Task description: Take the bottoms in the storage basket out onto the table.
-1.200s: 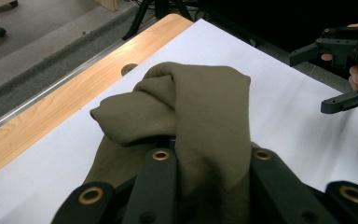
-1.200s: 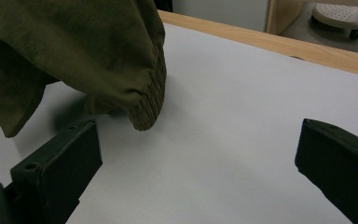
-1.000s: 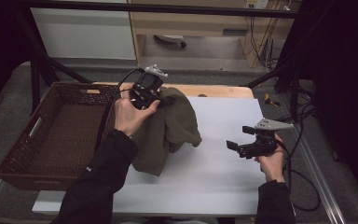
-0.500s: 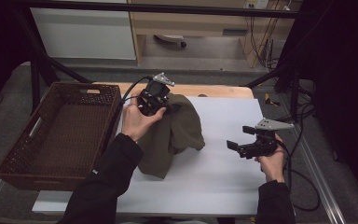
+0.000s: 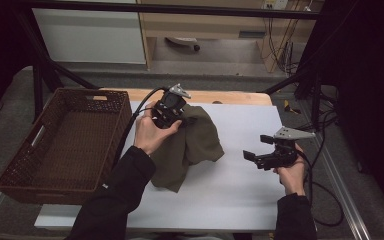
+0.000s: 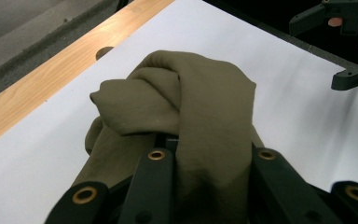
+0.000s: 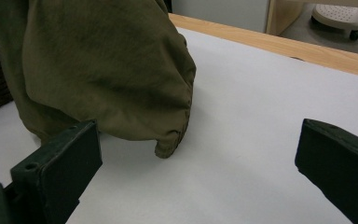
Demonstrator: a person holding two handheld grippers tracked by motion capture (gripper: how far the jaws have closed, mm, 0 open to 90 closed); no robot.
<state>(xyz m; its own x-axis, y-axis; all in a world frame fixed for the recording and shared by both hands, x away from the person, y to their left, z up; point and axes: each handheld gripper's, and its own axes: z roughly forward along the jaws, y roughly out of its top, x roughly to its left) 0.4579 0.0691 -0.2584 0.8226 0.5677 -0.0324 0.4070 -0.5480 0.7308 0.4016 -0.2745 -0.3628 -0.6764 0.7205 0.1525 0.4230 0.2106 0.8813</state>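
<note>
Hovering near the worktop's (image 5: 260,200) right edge, right tool (image 5: 260,157) has jaws spread wide, holding nothing, well apart from the cloth. Olive-green cloth (image 5: 192,145) sits mid-worktop toward the far edge, lower part draped on the white surface, upper part bunched and lifted. Left tool (image 5: 177,117) is clamped on that bunched top; in the left gripper view fabric (image 6: 200,116) is pinched between its jaws. Left hand (image 5: 150,132) grips the tool. Brown wicker basket (image 5: 55,142) sits off the left edge, just beside the cloth.
</note>
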